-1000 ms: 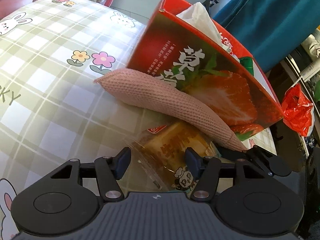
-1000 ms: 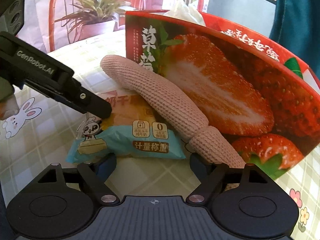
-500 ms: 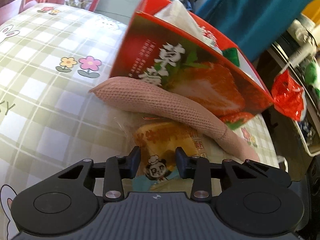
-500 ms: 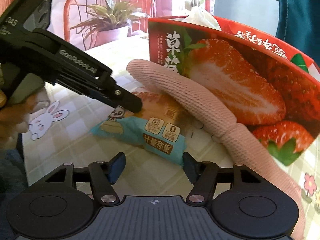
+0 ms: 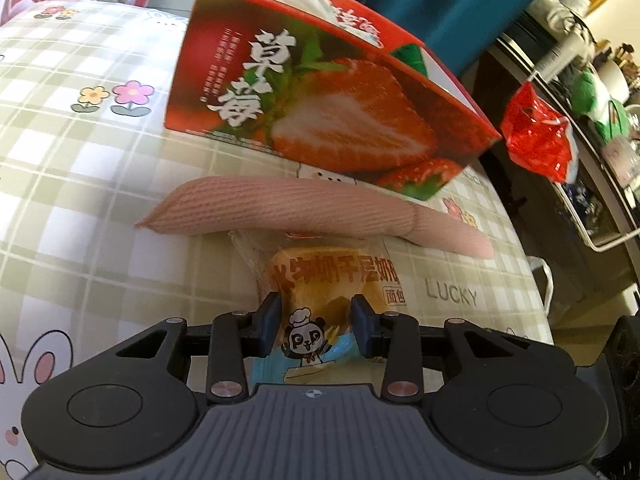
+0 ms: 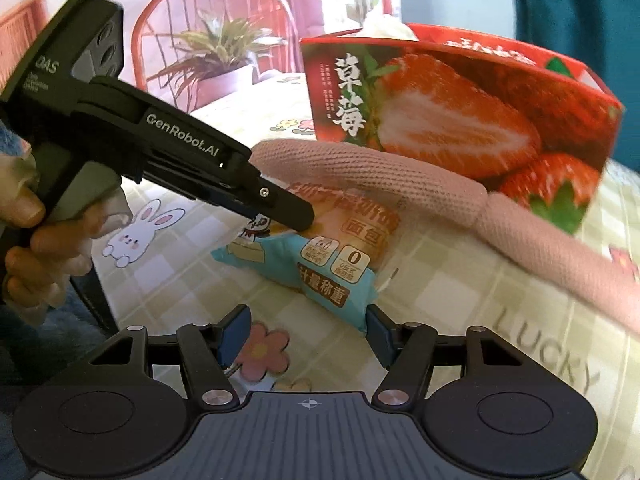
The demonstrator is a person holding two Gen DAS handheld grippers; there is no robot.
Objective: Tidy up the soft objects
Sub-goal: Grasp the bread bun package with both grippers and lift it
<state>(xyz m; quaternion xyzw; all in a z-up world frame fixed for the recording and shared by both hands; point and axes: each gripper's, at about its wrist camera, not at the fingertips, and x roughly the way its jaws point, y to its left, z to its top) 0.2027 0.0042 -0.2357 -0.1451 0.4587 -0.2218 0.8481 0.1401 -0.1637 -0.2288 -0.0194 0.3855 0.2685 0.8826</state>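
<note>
Pinching the bread packet (image 5: 332,280) mid-body, left gripper (image 5: 316,318) w/ jaws half-closed, likely to lift it; right gripper (image 6: 306,334), half-open, holds nothing, its pad beside the packet's corner.

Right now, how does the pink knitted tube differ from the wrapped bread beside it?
The pink knitted tube is long, slim, matte and free of any grip; the wrapped bread is short, chunky, glossy with print, and pinched by the left gripper. Both lie on the checked tablecloth before the strawberry box.
</note>
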